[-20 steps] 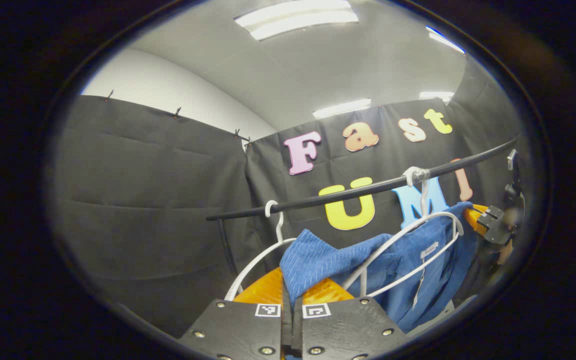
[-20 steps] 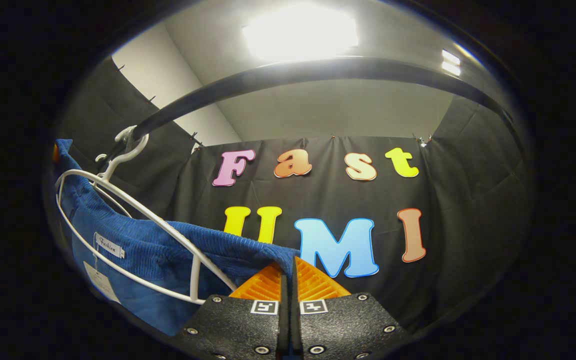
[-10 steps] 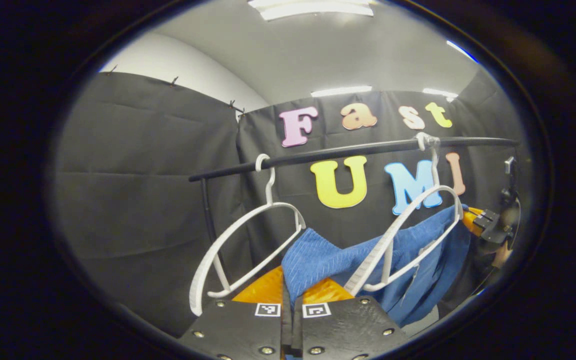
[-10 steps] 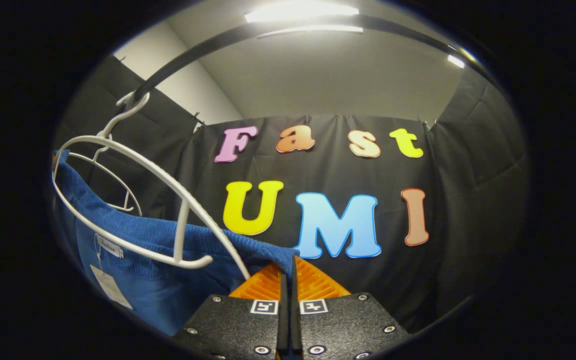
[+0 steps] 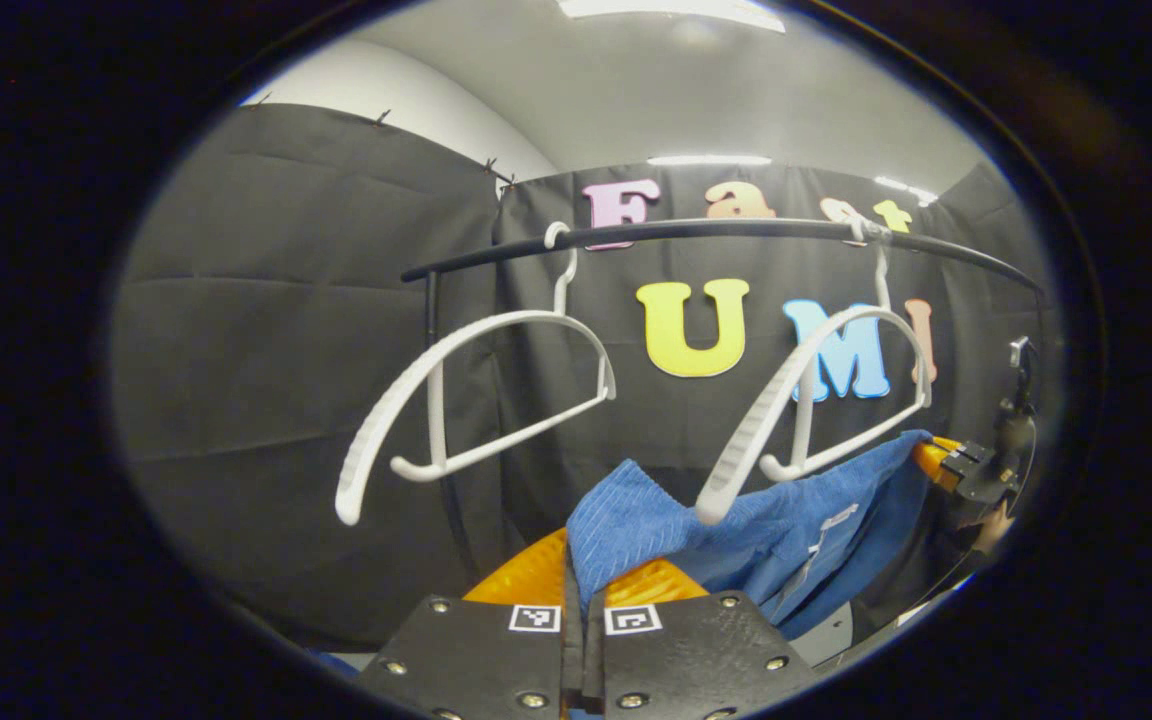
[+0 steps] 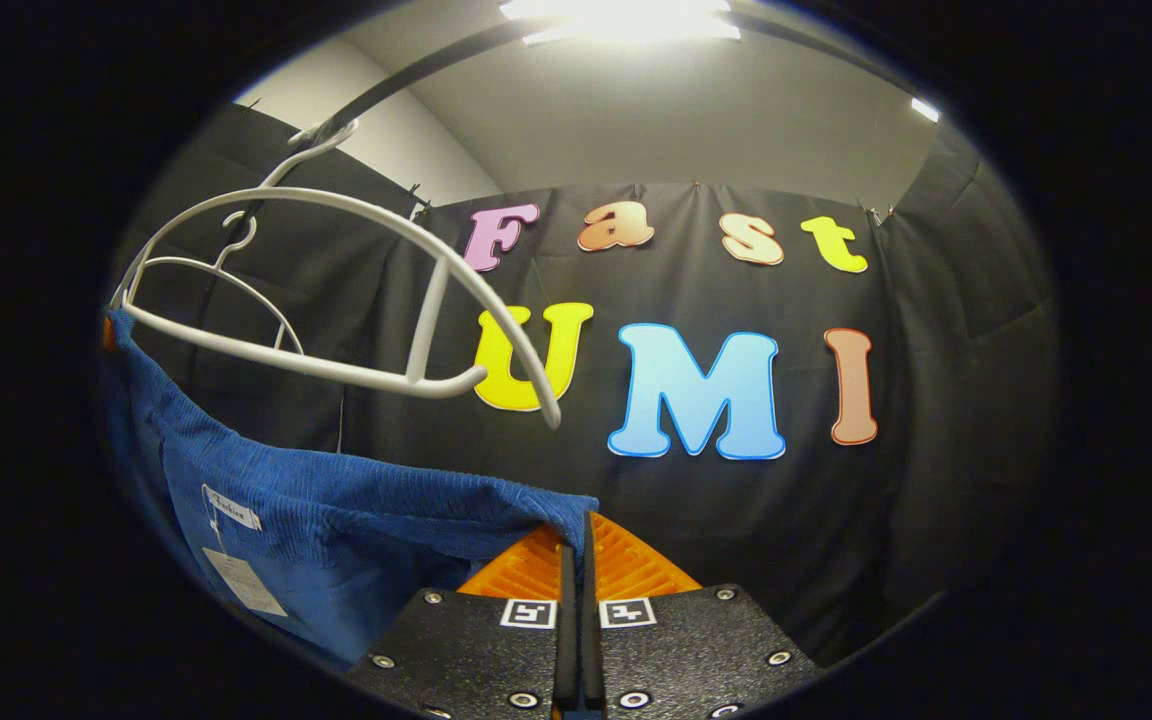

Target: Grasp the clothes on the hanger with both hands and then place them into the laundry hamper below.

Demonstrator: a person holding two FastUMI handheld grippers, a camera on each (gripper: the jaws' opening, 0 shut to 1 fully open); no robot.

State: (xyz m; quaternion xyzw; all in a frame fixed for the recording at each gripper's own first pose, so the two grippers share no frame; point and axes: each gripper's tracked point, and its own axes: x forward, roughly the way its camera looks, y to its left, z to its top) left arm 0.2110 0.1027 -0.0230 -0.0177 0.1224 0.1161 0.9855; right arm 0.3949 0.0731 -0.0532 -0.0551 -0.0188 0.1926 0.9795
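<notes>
A blue ribbed garment (image 5: 786,525) hangs stretched between my two grippers, below the white hanger (image 5: 816,400) and apart from it. My left gripper (image 5: 581,565) is shut on one top corner of the cloth. In the left gripper view the right gripper (image 5: 946,462) holds the other corner at the far right. In the right gripper view the garment (image 6: 336,520) sags leftward, its tags showing, and my right gripper (image 6: 581,540) is shut on its near corner. The bare hanger (image 6: 336,290) hangs above it.
A black rail (image 5: 716,232) carries the two white hangers; the second hanger (image 5: 476,400) hangs bare to the left. The rail's upright post (image 5: 433,380) stands behind it. Black cloth walls close in the back and sides.
Both grippers have come down with the blue garment. It has slid off the hanger, which now hangs bare above it, and the rail sits higher in both views.
</notes>
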